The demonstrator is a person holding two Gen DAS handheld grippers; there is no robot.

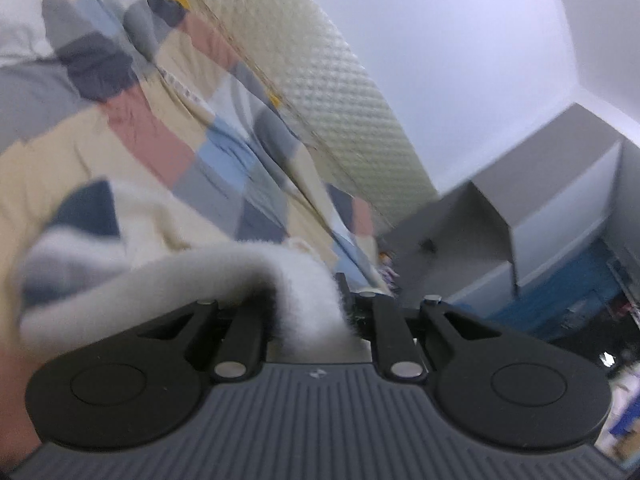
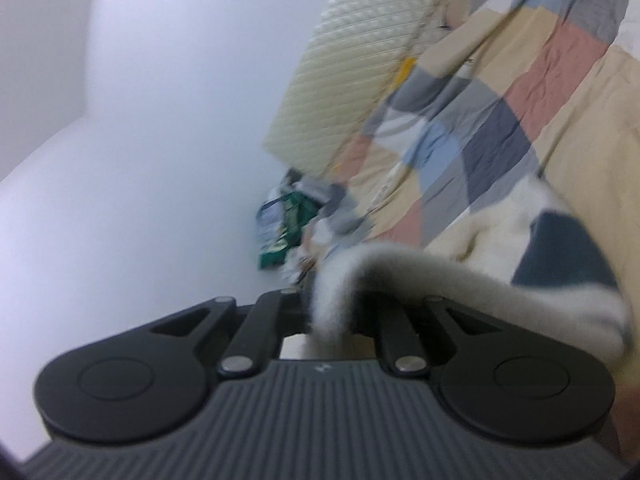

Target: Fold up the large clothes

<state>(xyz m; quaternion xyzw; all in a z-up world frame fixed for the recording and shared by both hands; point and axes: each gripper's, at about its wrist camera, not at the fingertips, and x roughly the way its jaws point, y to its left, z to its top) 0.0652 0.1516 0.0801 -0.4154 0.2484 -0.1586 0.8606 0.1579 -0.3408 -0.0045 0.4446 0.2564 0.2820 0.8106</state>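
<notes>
Fuzzy garment (image 1: 308,304) edge sits pinched between both grippers' fingers (image 2: 308,304).

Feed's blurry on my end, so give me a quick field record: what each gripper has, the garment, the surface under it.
left gripper: shut on fuzzy garment edge
right gripper: shut on fuzzy garment edge
fuzzy garment: cream, grey and dark blue blocks, hanging between both grippers
patchwork bedspread: behind garment, wrinkled
quilted mattress: bare strip beside bedspread
image quality: motion blur
</notes>
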